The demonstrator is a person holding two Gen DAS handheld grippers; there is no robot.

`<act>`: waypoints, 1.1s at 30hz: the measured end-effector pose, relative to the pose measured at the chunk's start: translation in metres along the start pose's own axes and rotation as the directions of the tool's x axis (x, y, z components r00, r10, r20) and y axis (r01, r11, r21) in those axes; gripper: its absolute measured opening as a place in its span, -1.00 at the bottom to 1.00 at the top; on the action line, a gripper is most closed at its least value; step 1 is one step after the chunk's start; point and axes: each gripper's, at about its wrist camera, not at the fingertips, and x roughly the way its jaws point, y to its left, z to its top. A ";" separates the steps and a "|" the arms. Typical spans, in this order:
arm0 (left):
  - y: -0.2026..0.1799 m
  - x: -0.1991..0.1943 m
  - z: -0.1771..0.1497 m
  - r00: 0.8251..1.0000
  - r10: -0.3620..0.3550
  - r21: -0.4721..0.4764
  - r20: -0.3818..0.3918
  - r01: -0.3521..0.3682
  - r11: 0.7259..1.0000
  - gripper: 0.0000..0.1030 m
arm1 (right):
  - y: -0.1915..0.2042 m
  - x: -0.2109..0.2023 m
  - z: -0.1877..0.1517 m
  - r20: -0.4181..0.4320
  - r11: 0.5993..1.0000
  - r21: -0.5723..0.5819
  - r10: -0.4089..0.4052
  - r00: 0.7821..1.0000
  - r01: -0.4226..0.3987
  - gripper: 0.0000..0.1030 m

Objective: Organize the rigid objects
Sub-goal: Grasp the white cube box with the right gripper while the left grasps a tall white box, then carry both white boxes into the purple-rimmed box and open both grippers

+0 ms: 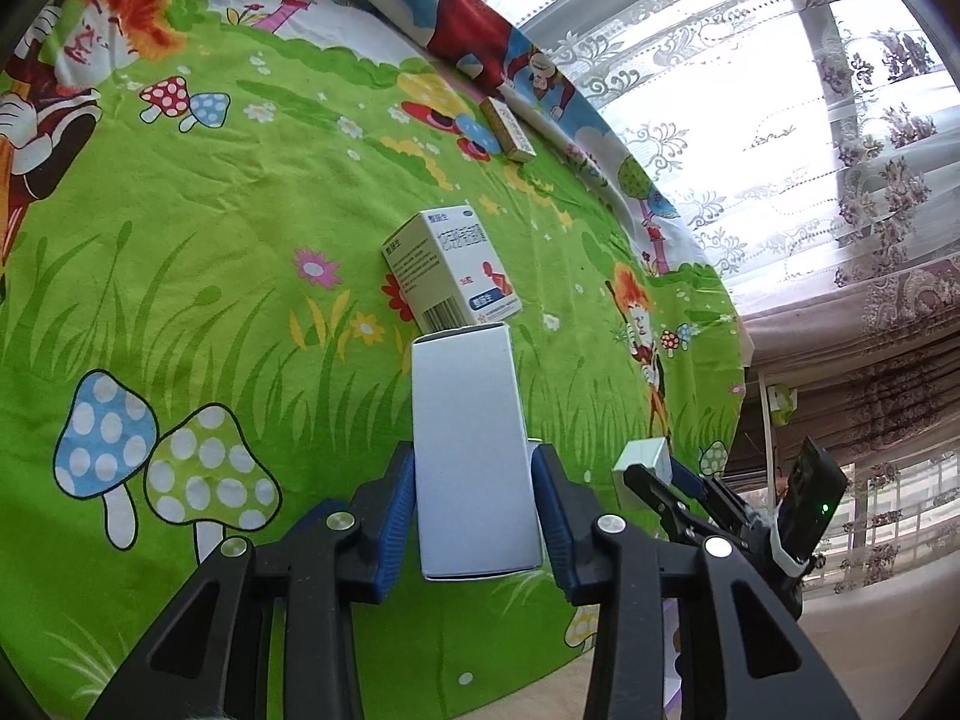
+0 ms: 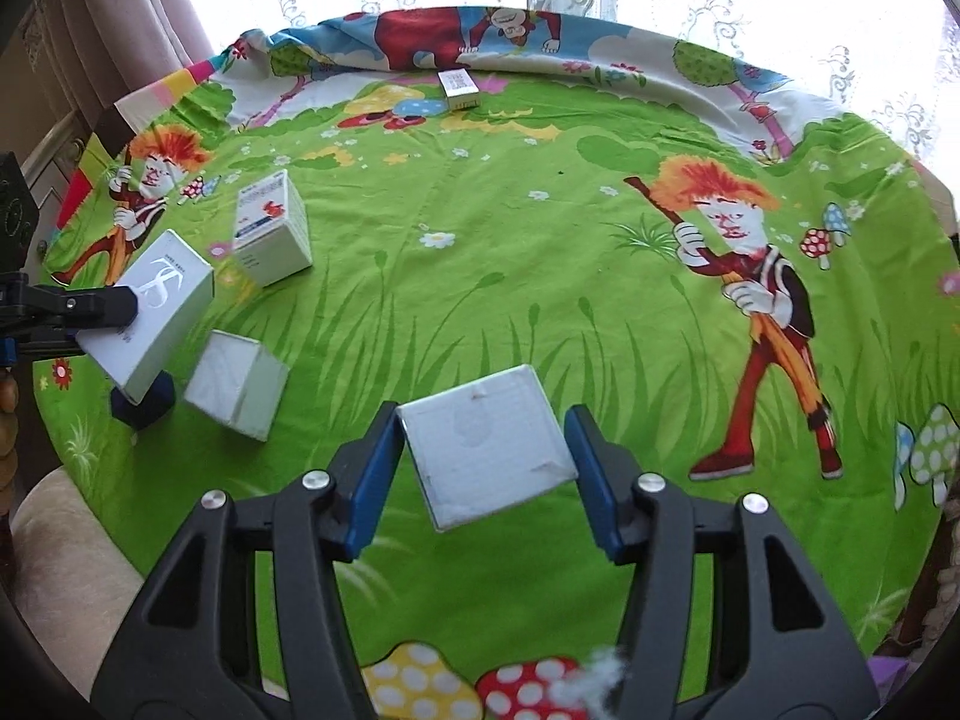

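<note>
Tall white box (image 1: 474, 456) stands clamped between the left gripper (image 1: 474, 510) jaws, long axis running forward along them; the printed medicine box (image 1: 447, 267) lies just ahead. Right gripper (image 2: 486, 468) jaws pinch a squarish white box (image 2: 486, 444) (corner-on, tilted).

Left claw (image 1: 474, 510) and right claw (image 2: 486, 468): matte black plastic arms with triangular cut-outs, round silver screws at the pivots, and ribbed blue pads (image 1: 396, 534) lining the inner face of each finger.
</note>
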 end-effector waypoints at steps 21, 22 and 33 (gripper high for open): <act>-0.127 0.010 -0.082 0.989 -0.087 0.234 -0.121 0.114 0.966 -0.23 | -0.022 -0.118 -0.083 0.075 0.982 0.178 -0.081 0.994 0.066 0.15; -0.137 0.014 -0.089 0.987 -0.087 0.249 -0.138 0.120 0.961 -0.23 | -0.028 -0.125 -0.088 0.078 0.979 0.189 -0.093 0.993 0.077 0.15; -0.231 0.081 -0.158 0.945 -0.030 0.409 -0.326 0.170 0.897 -0.23 | -0.119 -0.184 -0.176 0.043 0.903 0.384 -0.225 0.973 0.192 0.15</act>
